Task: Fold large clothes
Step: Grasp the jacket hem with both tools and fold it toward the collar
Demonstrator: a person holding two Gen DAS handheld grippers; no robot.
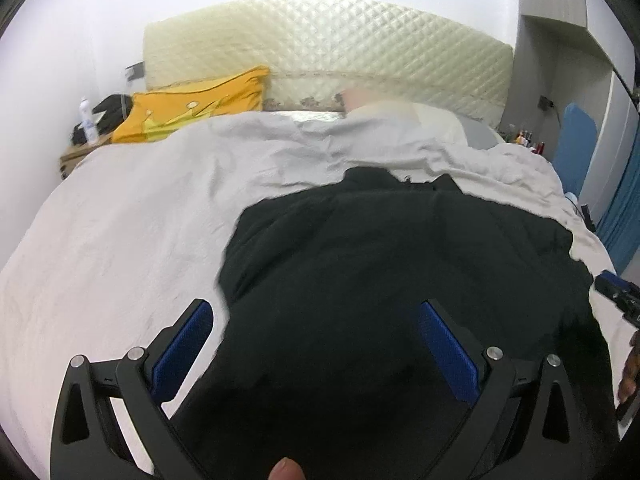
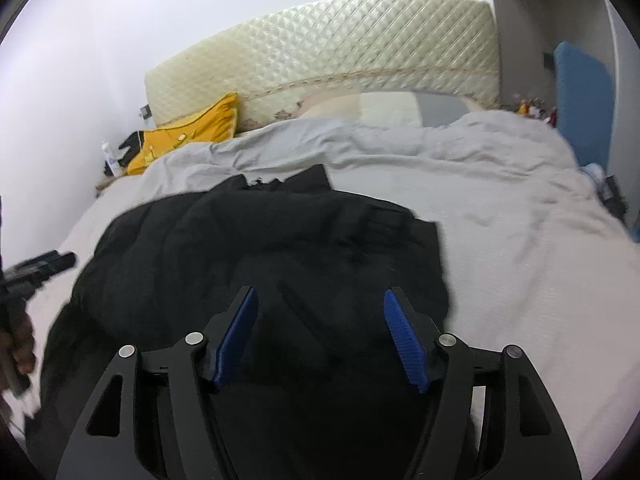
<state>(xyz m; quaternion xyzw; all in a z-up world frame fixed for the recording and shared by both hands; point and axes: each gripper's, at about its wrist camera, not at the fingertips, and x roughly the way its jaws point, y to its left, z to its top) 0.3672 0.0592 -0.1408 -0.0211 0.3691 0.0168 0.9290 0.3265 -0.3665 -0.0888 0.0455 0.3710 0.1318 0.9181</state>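
- L gripper (image 1: 316, 344): fingers (image 1: 188, 344) spread wide, blue pads apart, nothing between them but air. Hovers over the near-left part of the black garment (image 1: 400, 280); left pad sits past the garment's left edge, over the sheet.
- R gripper (image 2: 320, 332): fingers (image 2: 404, 340) also wide apart, holding nothing. Hangs over the near part of the garment, both pads over black cloth.
- Whether either set of pads touches the cloth: can't tell, views are from above and a bit blurred.
- Garment: large, dark, prob. a jacket or coat; lies bunched and partly spread on the bed (image 1: 100, 248), collar end pointing away from the grippers twd the headboard. Right edge looks already turned in or rumpled; not flat.
- Each gripper shows at the garment's side in the other's view: L one w/ hand just off its left edge, R one just off its right edge.
- Beyond garment: wrinkled light sheet, then quilted cream headboard (image 1: 328, 52). Yellow pillow (image 1: 192, 108) far-left of garment, near headboard.
- Step, my read: early, between grasps. Cloth laid out, no fold clearly made yet.
- Next move likely needs: lower both grippers to the near hem or side edges, pinch one layer each, pull taut to flatten before folding. Thick dark cloth hides seams, so picking the true edge is the hard bit.
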